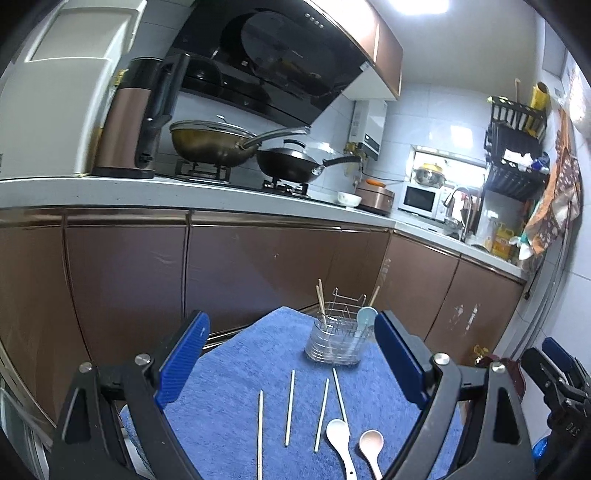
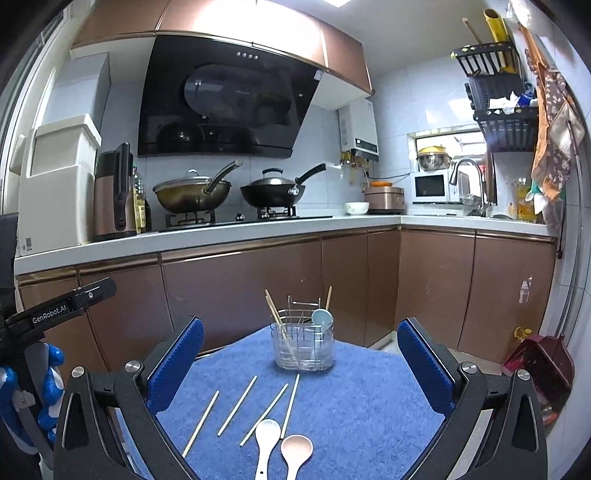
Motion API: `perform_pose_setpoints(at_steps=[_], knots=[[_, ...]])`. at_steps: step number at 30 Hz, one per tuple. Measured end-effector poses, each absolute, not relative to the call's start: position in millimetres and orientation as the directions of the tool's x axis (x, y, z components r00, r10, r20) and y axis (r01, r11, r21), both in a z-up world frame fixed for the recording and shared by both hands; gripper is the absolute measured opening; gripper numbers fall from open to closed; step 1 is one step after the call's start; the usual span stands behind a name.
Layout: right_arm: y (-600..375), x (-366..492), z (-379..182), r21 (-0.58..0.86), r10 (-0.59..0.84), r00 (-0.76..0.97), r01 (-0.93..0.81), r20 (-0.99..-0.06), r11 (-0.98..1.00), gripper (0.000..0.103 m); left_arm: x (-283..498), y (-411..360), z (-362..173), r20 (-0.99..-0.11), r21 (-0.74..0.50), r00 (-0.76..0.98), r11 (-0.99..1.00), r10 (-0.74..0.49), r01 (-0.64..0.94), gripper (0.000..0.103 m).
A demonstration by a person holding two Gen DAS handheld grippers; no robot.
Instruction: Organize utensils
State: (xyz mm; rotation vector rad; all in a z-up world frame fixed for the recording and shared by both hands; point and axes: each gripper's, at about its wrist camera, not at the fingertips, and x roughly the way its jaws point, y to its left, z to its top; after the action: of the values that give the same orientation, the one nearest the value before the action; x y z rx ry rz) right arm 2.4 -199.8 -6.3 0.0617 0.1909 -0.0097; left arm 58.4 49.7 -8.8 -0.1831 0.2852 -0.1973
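Both my left gripper (image 1: 291, 363) and right gripper (image 2: 301, 365) gape wide, empty. The chopsticks (image 2: 237, 410) lie ahead of them, long axes pointing toward the utensil holder (image 2: 303, 347) beyond.

A bright ceiling light (image 2: 295, 3) blows out overhead, glaring off the glossy range hood (image 2: 225, 99); fisheye distortion bends the cabinets, dark vignetting fills the corners.

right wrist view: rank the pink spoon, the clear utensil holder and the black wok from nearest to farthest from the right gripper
1. Pink ceramic spoon, lying on the blue towel between the jaws, low centre.
2. Clear plastic utensil holder, standing at the towel's far edge.
3. Black lidded wok, on the stove across the kitchen.
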Motion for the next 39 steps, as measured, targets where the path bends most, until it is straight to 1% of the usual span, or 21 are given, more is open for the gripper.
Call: perform_pose_setpoints(at_steps=[16, 20, 26, 32, 37, 39], knots=[[-211.2, 33.4, -26.9, 0.068, 0.0, 0.961, 0.019, -0.277, 0.998, 0.097, 88.7, 34.1, -31.1, -0.335, -0.194, 0.913, 0.965, -0.232, 0.174, 0.091], [-211.2, 41.1, -29.6, 0.062, 0.001, 0.955, 0.018, -0.295, 0.998, 0.095, 103.6, 36.0, -40.1, -0.367, -0.206, 0.898, 0.962, -0.244, 0.177, 0.091], [-209.4, 60.9, -39.0, 0.056, 0.009, 0.938, 0.011, -0.348, 0.998, 0.093, 125.5, 34.1, -58.2, -0.413, -0.218, 0.87, 0.957, -0.269, 0.192, 0.091], [-206.7, 81.8, -50.3, 0.064, 0.036, 0.915, -0.011, -0.403, 0.998, 0.083, 148.6, 30.2, -76.9, -0.46, -0.219, 0.839, 0.953, -0.29, 0.209, 0.09], [-205.2, 107.1, -61.9, 0.106, 0.089, 0.882, -0.045, -0.463, 0.993, 0.073, 169.8, 27.4, -90.6, -0.508, -0.214, 0.809, 0.953, -0.298, 0.216, 0.09], [-203.5, 119.5, -68.2, 0.116, 0.106, 0.864, -0.056, -0.492, 0.992, 0.071, 178.8, 25.9, -95.5, -0.528, -0.217, 0.793, 0.951, -0.305, 0.222, 0.09]])
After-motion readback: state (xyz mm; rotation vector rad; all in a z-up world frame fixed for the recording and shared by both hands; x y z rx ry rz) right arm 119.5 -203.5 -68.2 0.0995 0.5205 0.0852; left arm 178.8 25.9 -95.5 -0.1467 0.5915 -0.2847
